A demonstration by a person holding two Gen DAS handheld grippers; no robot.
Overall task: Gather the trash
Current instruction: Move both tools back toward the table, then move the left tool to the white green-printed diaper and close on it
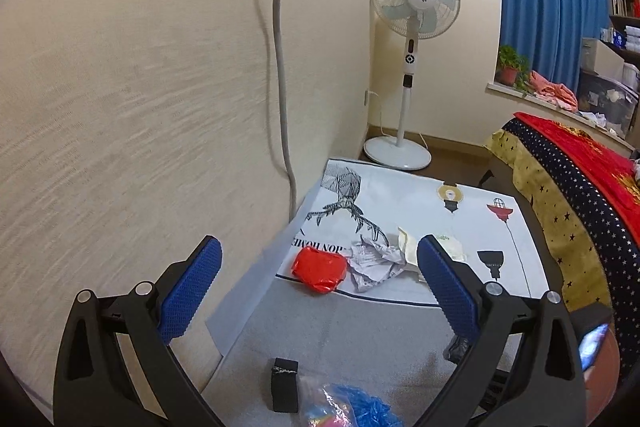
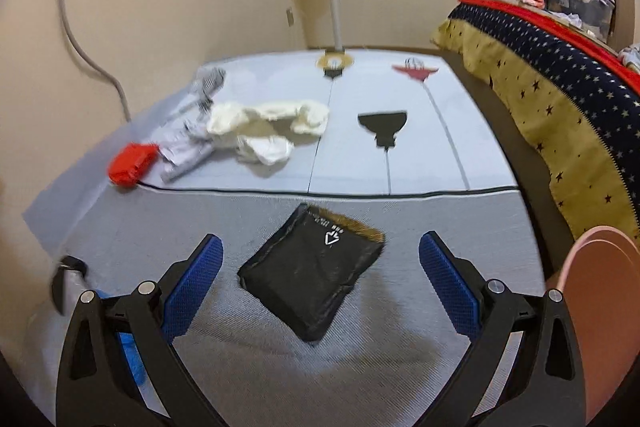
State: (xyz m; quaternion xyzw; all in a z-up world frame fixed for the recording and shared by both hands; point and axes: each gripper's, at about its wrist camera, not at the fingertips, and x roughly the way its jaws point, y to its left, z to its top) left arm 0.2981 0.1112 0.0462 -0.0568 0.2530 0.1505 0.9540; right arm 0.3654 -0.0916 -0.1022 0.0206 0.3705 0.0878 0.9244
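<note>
A black plastic pouch (image 2: 314,281) lies on the grey cloth just ahead of my open, empty right gripper (image 2: 320,283), between its blue pads. Farther off lie a red wrapper (image 2: 130,163), crumpled grey paper (image 2: 186,151) and white crumpled paper (image 2: 268,131). In the left wrist view the red wrapper (image 1: 319,269), the grey paper (image 1: 376,261) and a pale wrapper (image 1: 434,247) lie ahead of my open, empty left gripper (image 1: 320,291), which is held above the table. A clear bag with blue and pink contents (image 1: 344,407) sits at the bottom edge.
The table (image 2: 360,387) has a grey cloth and a printed white mat (image 1: 420,199). A wall is close on the left. A standing fan (image 1: 412,67) is beyond the table. A bed with a starred cover (image 2: 560,99) runs along the right. A pink object (image 2: 600,307) stands at the right.
</note>
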